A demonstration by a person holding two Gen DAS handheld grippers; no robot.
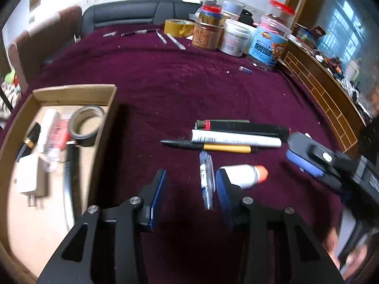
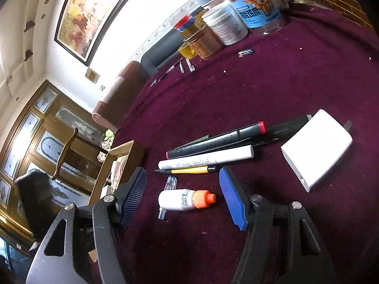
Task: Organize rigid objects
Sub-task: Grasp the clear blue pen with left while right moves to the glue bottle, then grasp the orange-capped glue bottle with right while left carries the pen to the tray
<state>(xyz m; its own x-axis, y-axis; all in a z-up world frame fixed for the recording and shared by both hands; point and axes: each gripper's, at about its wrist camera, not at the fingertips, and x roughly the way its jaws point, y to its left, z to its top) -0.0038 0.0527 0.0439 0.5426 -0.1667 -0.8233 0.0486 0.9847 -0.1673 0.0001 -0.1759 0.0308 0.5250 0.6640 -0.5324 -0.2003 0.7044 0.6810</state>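
The left gripper (image 1: 190, 195) and the right gripper (image 2: 183, 195) both stood spread wide, grasping nothing. Low in the right wrist frame, one white bottle (image 2: 176, 200) lay between the right fingers, its long axis across the frame, orange cap pointing right. One clear tube (image 2: 167, 197) lay under it. Above, three markers (image 2: 206, 159) lay side by side, tips left. One white charger (image 2: 317, 148) sat right; one cardboard box (image 1: 71, 92) lay left.

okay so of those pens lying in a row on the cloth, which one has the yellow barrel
The yellow-barrelled pen is the one closest to the orange-capped bottle. The white marker and the black marker with red bands lie beyond it.
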